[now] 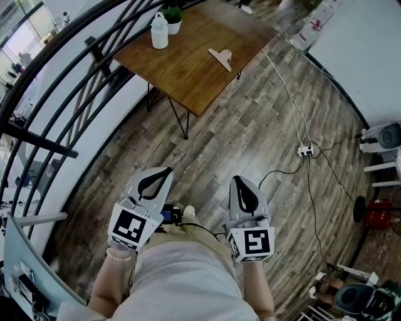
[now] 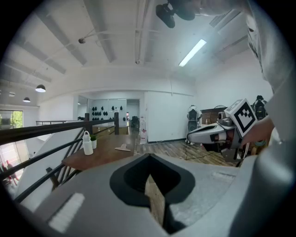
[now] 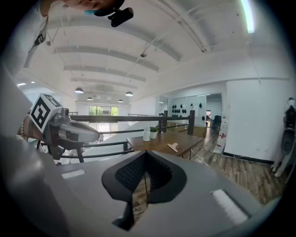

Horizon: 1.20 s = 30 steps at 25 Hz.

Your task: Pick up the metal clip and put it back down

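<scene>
Metal clip (image 1: pixel 220 58) lies near the table (image 1: pixel 185 80) edge, bare wood around.

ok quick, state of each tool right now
left tool: closed, holding nothing
right tool: closed, holding nothing

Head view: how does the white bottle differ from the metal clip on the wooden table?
The white bottle stands upright; the metal clip lies flat. The bottle is white and tall; the clip tan, low, wedge-shaped. The bottle sits beside a potted plant at a corner of the wooden table; the clip lies alone nearer its middle. Both rest on that table.
</scene>
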Each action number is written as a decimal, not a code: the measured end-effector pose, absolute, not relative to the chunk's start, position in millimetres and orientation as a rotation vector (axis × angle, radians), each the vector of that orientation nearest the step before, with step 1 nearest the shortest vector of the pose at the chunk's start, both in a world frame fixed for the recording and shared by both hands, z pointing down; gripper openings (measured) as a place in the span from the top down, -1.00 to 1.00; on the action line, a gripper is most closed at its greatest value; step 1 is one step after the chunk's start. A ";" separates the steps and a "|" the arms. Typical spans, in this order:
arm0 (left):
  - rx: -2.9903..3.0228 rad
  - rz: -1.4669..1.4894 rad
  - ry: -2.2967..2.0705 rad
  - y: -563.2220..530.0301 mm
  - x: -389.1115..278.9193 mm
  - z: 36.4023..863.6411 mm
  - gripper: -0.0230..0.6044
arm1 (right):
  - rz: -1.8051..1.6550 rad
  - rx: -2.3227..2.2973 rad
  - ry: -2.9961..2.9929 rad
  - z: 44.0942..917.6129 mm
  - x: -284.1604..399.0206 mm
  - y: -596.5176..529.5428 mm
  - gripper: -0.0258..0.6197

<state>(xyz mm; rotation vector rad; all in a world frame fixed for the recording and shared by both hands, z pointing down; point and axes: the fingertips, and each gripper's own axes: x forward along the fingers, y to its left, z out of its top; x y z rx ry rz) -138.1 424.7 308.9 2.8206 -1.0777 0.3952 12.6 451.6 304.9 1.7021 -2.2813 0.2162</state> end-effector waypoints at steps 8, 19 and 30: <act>2.821 0.399 -1.070 428.0 -135.6 305.1 0.93 | 0.198 1.695 -2.281 302.9 9.8 452.8 0.88; 2.852 0.392 -1.046 430.2 -130.9 299.4 0.92 | 0.244 1.689 -2.360 298.2 3.5 454.8 0.87; 2.830 0.375 -1.028 434.6 -117.9 300.2 0.52 | 0.233 1.646 -2.423 295.5 3.7 455.9 0.42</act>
